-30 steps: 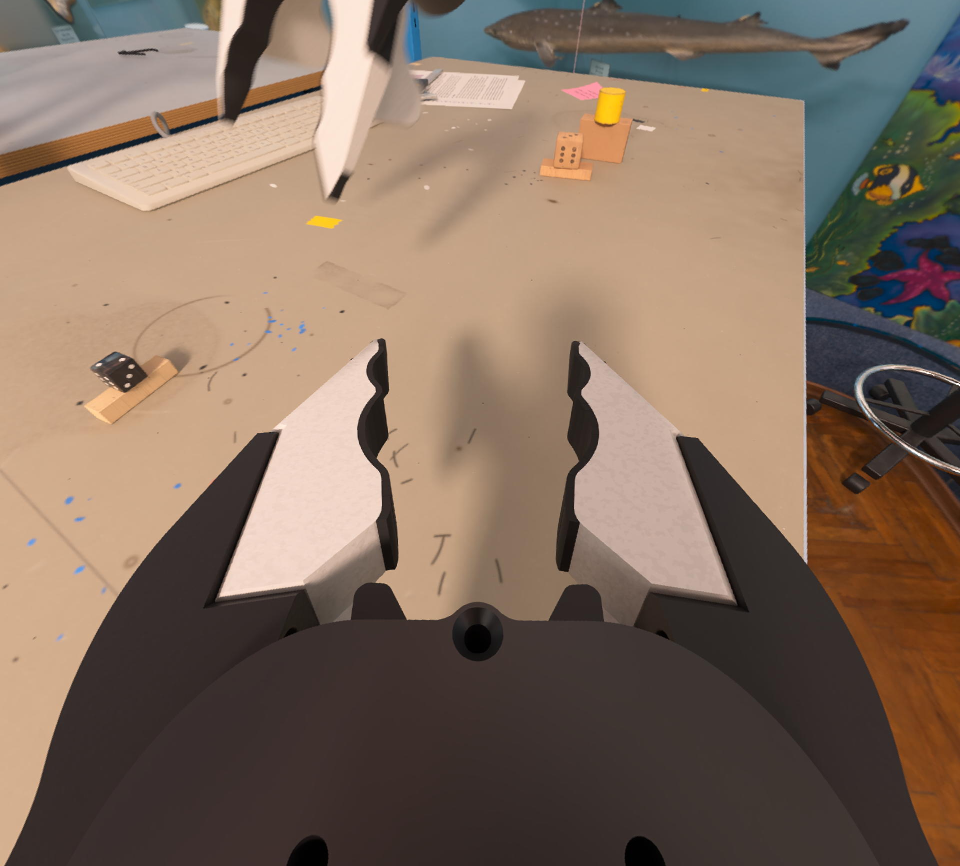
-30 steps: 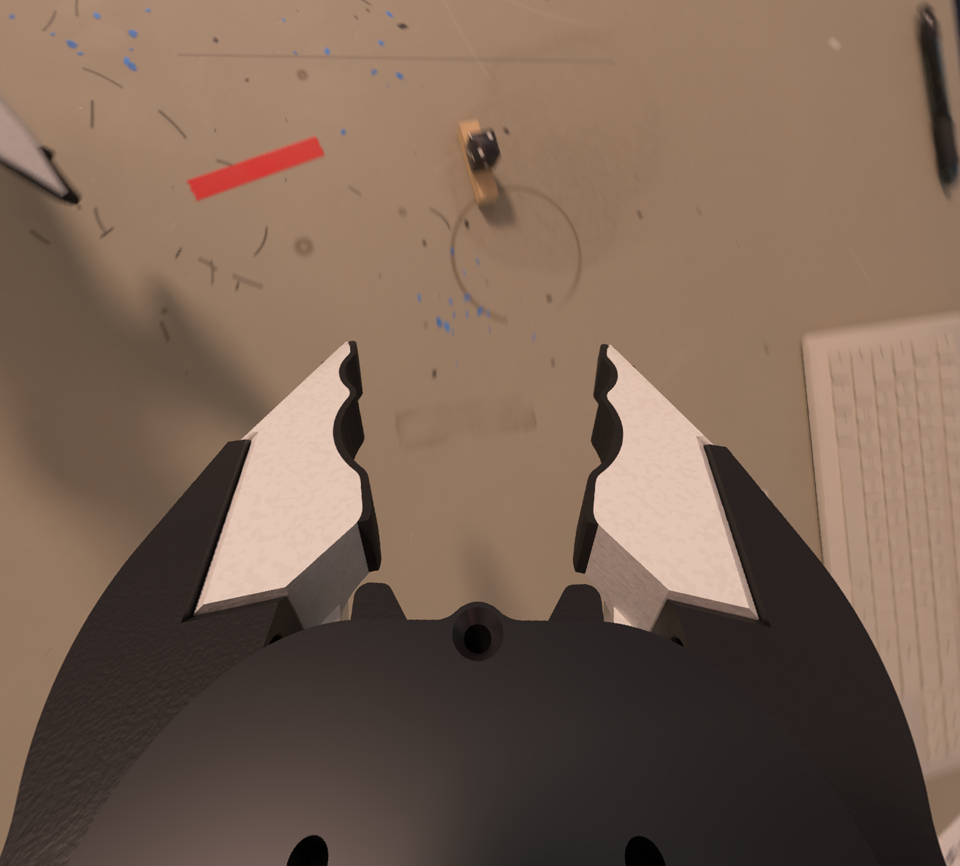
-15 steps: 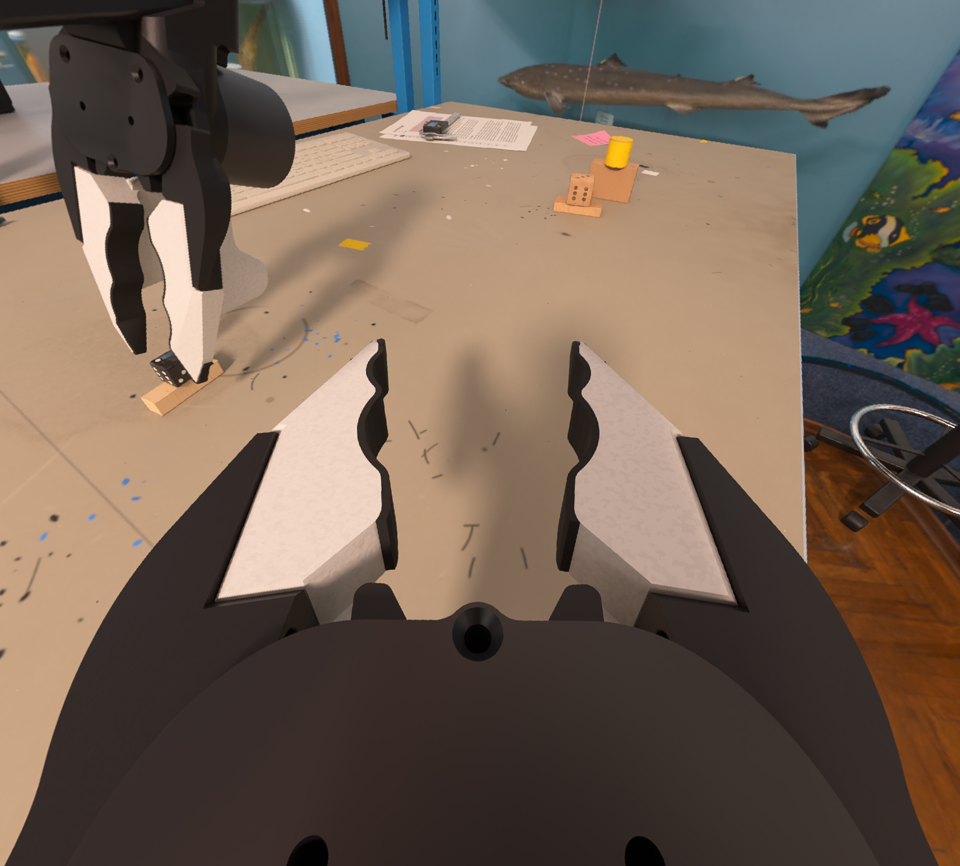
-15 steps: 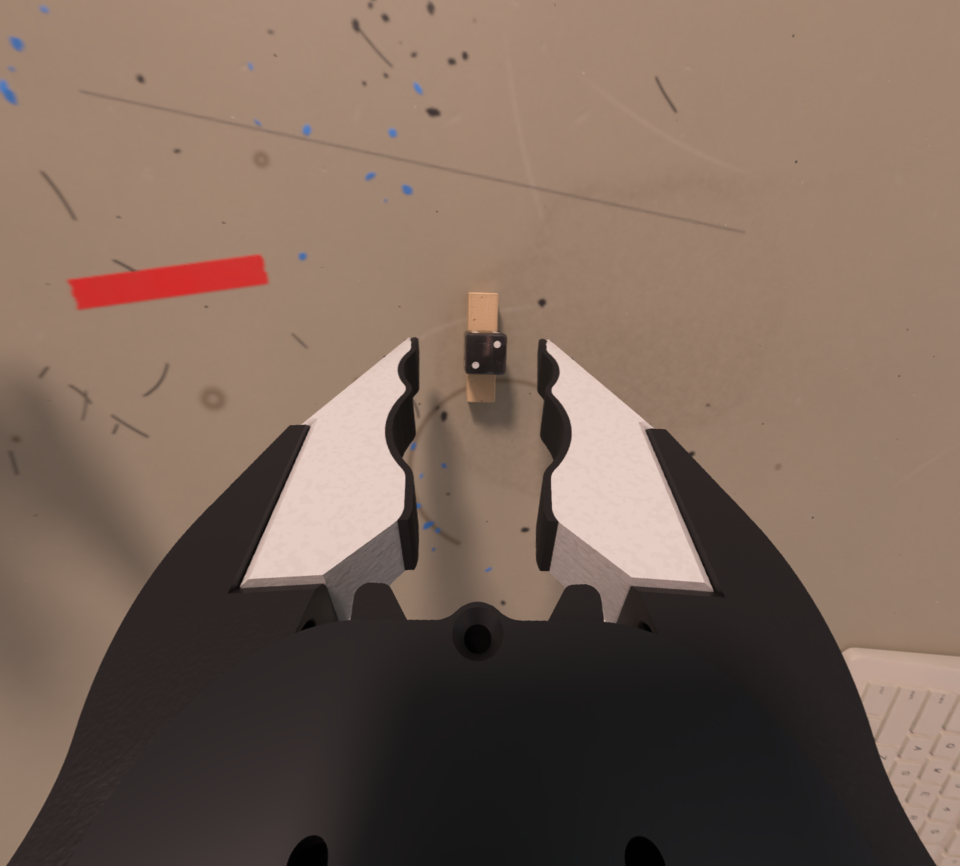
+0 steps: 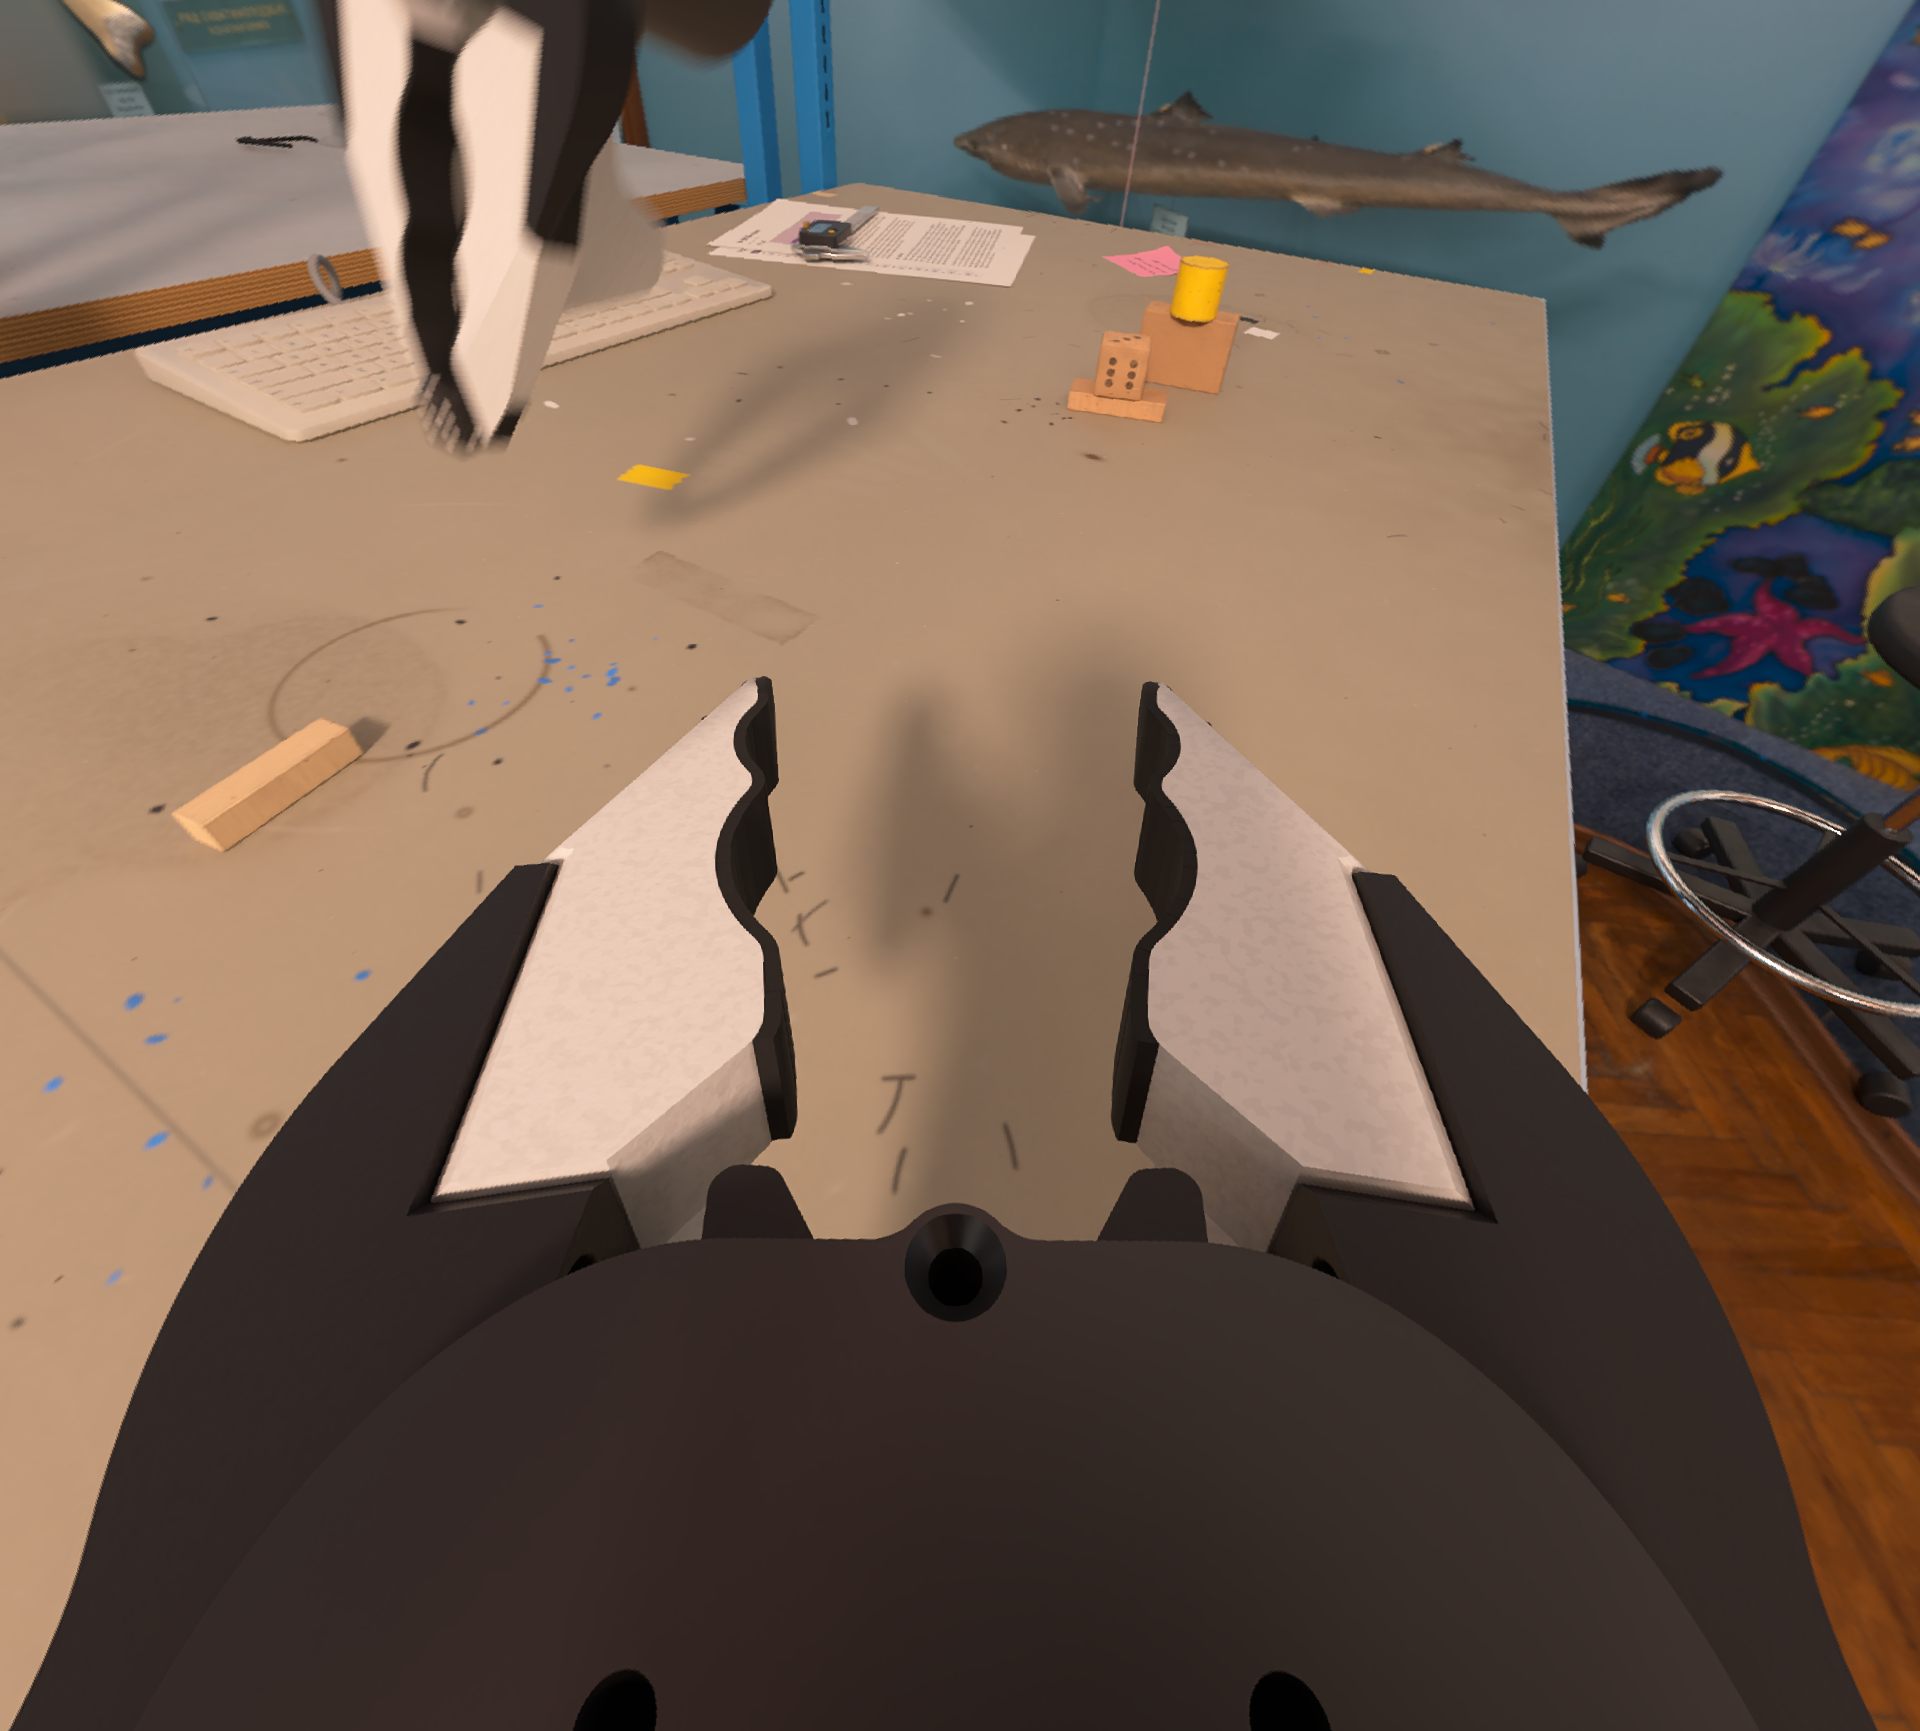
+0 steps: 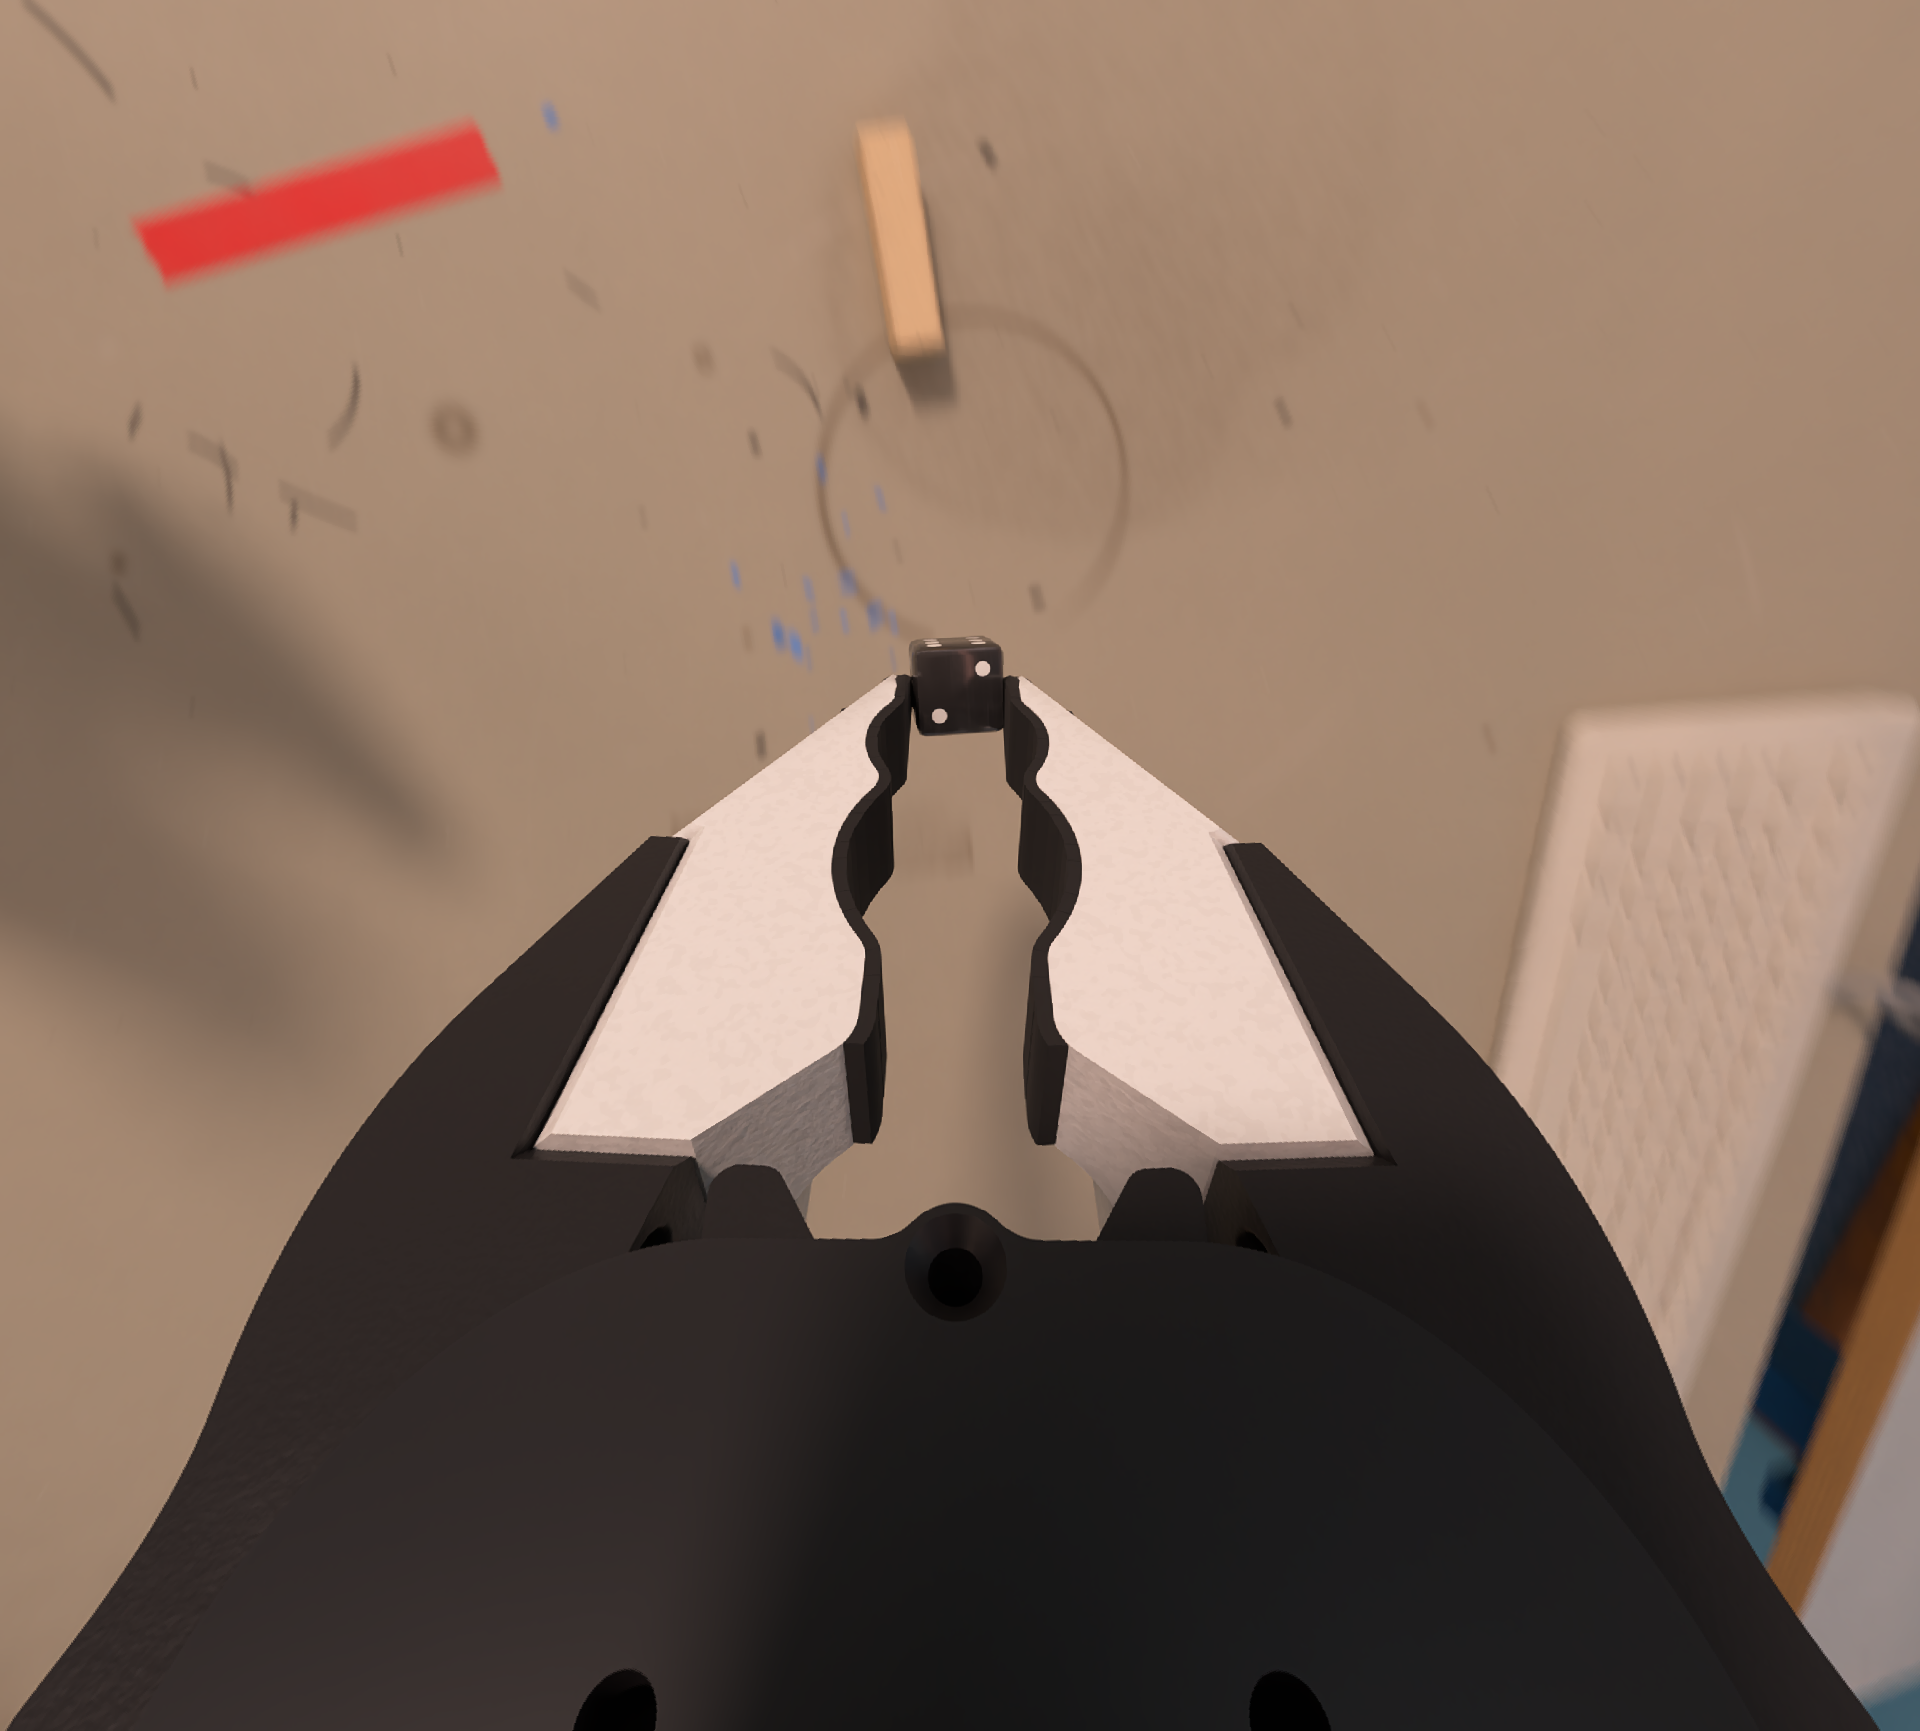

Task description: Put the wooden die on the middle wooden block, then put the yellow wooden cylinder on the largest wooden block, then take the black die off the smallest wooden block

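Note:
My right gripper (image 6: 956, 694) is shut on the black die (image 6: 956, 686) at its fingertips and holds it in the air above the table. The same gripper (image 5: 462, 424) shows blurred at the upper left of the left wrist view. The smallest wooden block (image 6: 902, 242) lies bare on the table; it also shows in the left wrist view (image 5: 268, 782). My left gripper (image 5: 954, 694) is open and empty above the table. Far off, the wooden die (image 5: 1122, 364) stands on the flat middle block (image 5: 1117, 405). The yellow cylinder (image 5: 1199, 289) stands on the largest block (image 5: 1193, 346).
A white keyboard (image 5: 343, 356) lies at the back left, also at the right edge of the right wrist view (image 6: 1704, 1006). Papers (image 5: 914, 242) and a pink note (image 5: 1143, 262) lie at the far edge. A red tape strip (image 6: 317, 201) is stuck to the table. A stool (image 5: 1787, 923) stands right of the table edge.
My right gripper closed on the black die and lifted it off the smallest block, rising up and away. The block now lies bare. My left gripper stayed open and tilted slightly.

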